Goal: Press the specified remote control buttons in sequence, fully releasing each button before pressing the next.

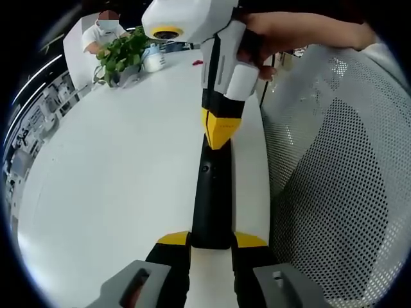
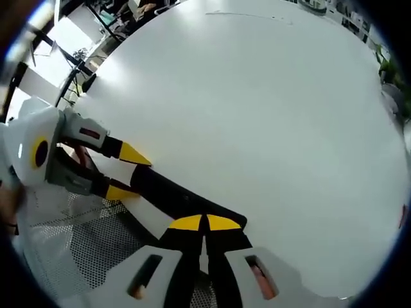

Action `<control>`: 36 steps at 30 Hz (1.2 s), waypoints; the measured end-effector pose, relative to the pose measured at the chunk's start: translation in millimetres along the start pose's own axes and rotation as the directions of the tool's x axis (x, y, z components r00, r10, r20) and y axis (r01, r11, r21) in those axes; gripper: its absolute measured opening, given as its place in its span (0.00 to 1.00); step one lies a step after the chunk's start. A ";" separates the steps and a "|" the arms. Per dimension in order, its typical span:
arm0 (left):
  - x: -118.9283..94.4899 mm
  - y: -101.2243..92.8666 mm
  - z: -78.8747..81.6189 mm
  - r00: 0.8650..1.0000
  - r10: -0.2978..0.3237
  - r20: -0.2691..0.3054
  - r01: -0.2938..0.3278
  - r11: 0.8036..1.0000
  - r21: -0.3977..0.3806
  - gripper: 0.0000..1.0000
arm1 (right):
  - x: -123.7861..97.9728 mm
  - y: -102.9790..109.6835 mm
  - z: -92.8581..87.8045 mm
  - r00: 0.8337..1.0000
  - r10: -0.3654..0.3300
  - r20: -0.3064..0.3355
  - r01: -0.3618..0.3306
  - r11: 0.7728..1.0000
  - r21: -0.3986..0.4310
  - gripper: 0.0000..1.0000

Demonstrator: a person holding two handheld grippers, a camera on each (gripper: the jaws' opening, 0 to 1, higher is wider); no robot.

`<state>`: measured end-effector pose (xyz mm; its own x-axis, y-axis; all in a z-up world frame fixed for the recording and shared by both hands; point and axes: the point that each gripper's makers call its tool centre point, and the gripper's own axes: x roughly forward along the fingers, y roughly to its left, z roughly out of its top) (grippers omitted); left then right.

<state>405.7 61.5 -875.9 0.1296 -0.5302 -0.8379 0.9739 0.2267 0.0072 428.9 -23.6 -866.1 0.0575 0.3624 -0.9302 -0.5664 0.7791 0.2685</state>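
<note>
Left claw (image 1: 212,240) clamps near end of black remote (image 1: 212,192) at lower centre; right claw (image 2: 205,223) pressed together on top of remote, white tabletop (image 2: 257,115) beneath.

Remote control (image 1: 212,199) buttons (too small) indiscernible

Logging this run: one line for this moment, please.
left gripper: jaws clamp remote end | right gripper: jaws shut, tips on remote

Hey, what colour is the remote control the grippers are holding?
Black; the remote control shows best in the left gripper view.
</note>
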 end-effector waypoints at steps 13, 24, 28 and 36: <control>0.0 0.1 -0.2 1.000 -0.002 -0.002 0.002 1.000 0.003 0.24 | 5.5 -0.5 6.2 1.000 -0.007 0.029 0.007 1.000 -0.009 0.00; 0.4 0.2 0.0 1.000 -0.004 -0.003 0.004 1.000 0.004 0.24 | 6.0 -1.5 7.8 0.999 -0.009 0.045 0.010 1.000 -0.016 0.00; 0.5 0.3 -0.2 1.000 -0.005 -0.004 0.005 1.000 0.004 0.24 | 6.5 -2.1 8.3 0.998 -0.013 0.057 0.014 1.000 -0.021 0.00; 0.7 0.5 0.0 1.000 -0.006 -0.004 0.006 1.000 0.003 0.24 | 7.5 -0.7 8.5 0.997 -0.040 0.059 0.045 0.995 -0.090 0.00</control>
<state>406.2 61.3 -876.5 0.1235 -0.5285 -0.8399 0.9753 0.2210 0.0043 436.7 -17.1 -871.1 0.1281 0.3603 -0.9240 -0.6351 0.7454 0.2027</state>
